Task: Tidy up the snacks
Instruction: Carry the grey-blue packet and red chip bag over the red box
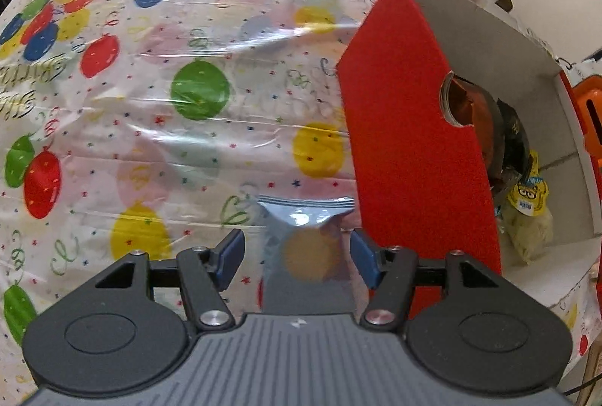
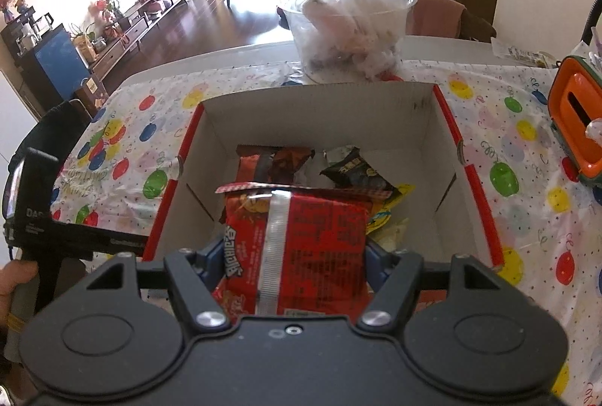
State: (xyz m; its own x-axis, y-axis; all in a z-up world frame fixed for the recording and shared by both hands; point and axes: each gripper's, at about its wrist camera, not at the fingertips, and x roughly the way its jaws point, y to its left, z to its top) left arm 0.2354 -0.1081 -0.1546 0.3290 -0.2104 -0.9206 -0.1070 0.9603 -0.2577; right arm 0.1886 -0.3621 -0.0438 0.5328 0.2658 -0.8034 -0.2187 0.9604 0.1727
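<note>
A blue-grey snack packet [image 1: 304, 236] with an orange spot lies on the balloon-print tablecloth [image 1: 188, 105], just left of the red cardboard box [image 1: 414, 142]. My left gripper [image 1: 297, 248] points down over it, open, and its blue pads straddle the packet without pressing on it. In the right wrist view my right gripper [image 2: 289, 255] is shut on a red snack packet [image 2: 301, 229] and holds it above the open box [image 2: 320, 116]. Several other snack packets lie inside the box, among them a dark one [image 2: 353, 172] and a yellow one [image 1: 526, 199].
A clear plastic tub [image 2: 350, 29] stuffed with bags stands behind the box. At the right is an orange container [image 2: 575, 127]. A hand [image 2: 15, 278] holds the left gripper's body at the table's left edge. A living room lies beyond the table.
</note>
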